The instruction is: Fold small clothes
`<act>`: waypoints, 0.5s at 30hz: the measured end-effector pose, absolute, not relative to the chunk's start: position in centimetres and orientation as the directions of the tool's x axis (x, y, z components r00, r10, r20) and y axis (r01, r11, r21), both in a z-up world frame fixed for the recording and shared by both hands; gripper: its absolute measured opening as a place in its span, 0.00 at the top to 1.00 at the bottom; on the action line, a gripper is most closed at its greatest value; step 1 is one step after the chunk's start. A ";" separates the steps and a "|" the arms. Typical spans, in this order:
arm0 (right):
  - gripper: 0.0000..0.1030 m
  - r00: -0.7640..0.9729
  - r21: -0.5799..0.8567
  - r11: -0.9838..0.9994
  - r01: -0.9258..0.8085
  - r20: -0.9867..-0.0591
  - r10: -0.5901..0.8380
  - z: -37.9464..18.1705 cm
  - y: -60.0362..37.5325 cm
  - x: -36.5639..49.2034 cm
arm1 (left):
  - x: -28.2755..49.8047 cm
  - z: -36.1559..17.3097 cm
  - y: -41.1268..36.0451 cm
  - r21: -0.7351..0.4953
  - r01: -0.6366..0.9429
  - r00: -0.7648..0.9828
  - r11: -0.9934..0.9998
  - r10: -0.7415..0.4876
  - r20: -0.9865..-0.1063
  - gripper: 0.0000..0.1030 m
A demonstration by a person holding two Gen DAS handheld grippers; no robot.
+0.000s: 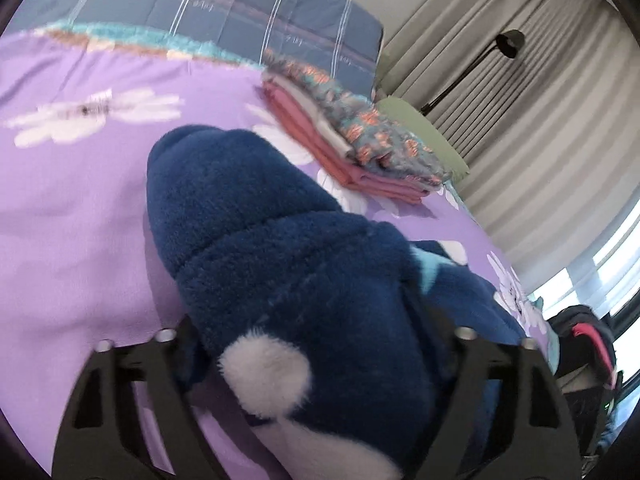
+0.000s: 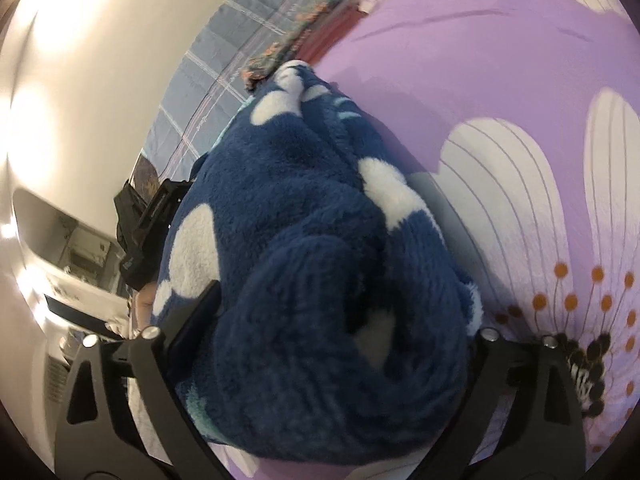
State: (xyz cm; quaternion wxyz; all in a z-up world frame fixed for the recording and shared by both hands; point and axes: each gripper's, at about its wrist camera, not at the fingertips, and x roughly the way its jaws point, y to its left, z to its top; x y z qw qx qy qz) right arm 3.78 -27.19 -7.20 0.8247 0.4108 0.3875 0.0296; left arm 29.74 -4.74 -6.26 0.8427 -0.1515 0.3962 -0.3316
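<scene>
Blue fleece garment [image 1: 280, 248] bunched between both grippers' fingers — purple bedsheet [image 1: 80, 220] beneath

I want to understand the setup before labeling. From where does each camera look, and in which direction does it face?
Left wrist: sits on the left gripper, looking slightly down across the purple bed sheet at the blue fleece garment and the folded stack; its jaws show.
Right wrist: sits on the right gripper, looking down at the same garment; its jaws show.
Shared: garment, sheet, stack, blue quilt.
</scene>
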 end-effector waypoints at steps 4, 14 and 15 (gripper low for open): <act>0.41 0.705 0.664 0.731 0.156 -0.593 0.389 -4.9 -27.1 4.0 | 28.0 -3.4 -4.4 -0.451 0.485 0.527 0.750 -0.662 -0.533 0.40; 0.48 0.769 0.474 0.860 -0.191 -0.472 0.431 6.8 -24.1 13.0 | 26.3 7.1 3.7 -0.357 0.424 0.757 0.832 -0.542 -0.366 0.43; 0.48 0.760 0.478 0.850 -0.223 -0.460 0.458 7.4 -23.6 14.8 | 26.7 8.0 4.9 -0.352 0.405 0.779 0.844 -0.520 -0.351 0.43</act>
